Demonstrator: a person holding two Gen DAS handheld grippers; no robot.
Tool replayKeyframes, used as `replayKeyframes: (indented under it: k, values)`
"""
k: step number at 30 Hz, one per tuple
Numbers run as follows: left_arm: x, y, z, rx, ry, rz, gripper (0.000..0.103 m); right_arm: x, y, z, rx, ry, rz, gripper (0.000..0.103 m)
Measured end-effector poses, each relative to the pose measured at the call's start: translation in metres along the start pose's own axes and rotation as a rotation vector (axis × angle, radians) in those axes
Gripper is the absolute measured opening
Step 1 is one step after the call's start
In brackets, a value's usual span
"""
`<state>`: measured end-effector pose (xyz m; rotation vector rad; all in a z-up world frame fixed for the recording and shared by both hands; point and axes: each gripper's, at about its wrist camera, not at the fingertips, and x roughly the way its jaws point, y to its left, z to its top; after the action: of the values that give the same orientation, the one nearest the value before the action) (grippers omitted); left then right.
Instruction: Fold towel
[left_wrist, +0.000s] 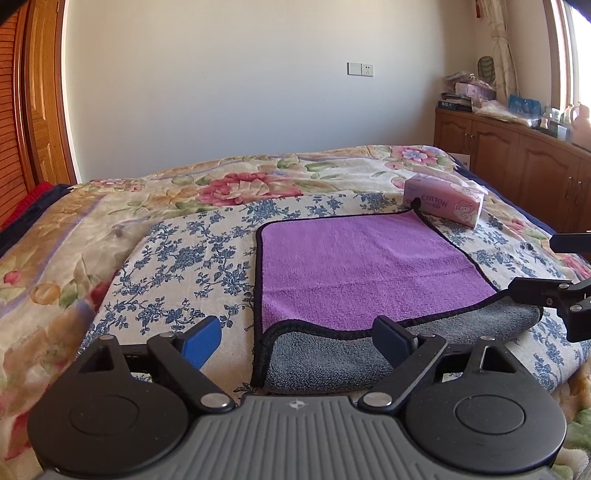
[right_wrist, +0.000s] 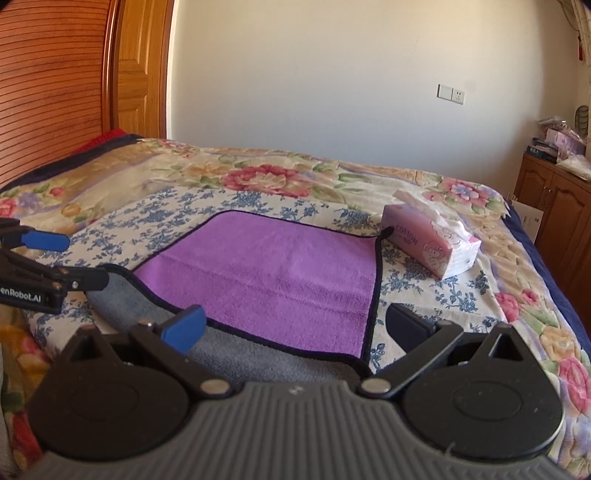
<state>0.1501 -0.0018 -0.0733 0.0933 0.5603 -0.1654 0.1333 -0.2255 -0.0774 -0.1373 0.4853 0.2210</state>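
A towel (left_wrist: 354, 266), purple on one side and grey on the other with black trim, lies on the bed. Its near edge is folded over, so a grey strip (left_wrist: 332, 358) shows in front of the purple. In the right wrist view the towel (right_wrist: 266, 273) lies ahead with the grey strip (right_wrist: 258, 354) near. My left gripper (left_wrist: 295, 339) is open over the towel's near left corner. My right gripper (right_wrist: 295, 325) is open over the near right corner. The right gripper's fingers (left_wrist: 535, 291) show at the right edge of the left wrist view, and the left gripper (right_wrist: 74, 258) shows at the left of the right wrist view.
A pink tissue box (left_wrist: 443, 201) sits by the towel's far right corner, and it shows in the right wrist view (right_wrist: 428, 247). The bed has a blue-flowered sheet (left_wrist: 177, 266) over a floral quilt (left_wrist: 240, 184). Wooden cabinets (left_wrist: 517, 158) stand right; a wooden door (right_wrist: 55, 92) left.
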Motion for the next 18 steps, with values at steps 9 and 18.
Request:
replayKeyframes:
  k: [9, 18]
  values:
    - [0.018, 0.012, 0.001, -0.037, 0.037, -0.056, 0.067, 0.015, -0.009, -0.001, 0.024, 0.043, 0.005, 0.103]
    - [0.036, 0.025, -0.001, -0.094, 0.084, -0.082, 0.048, 0.022, -0.012, -0.003, 0.027, 0.067, 0.009, 0.103]
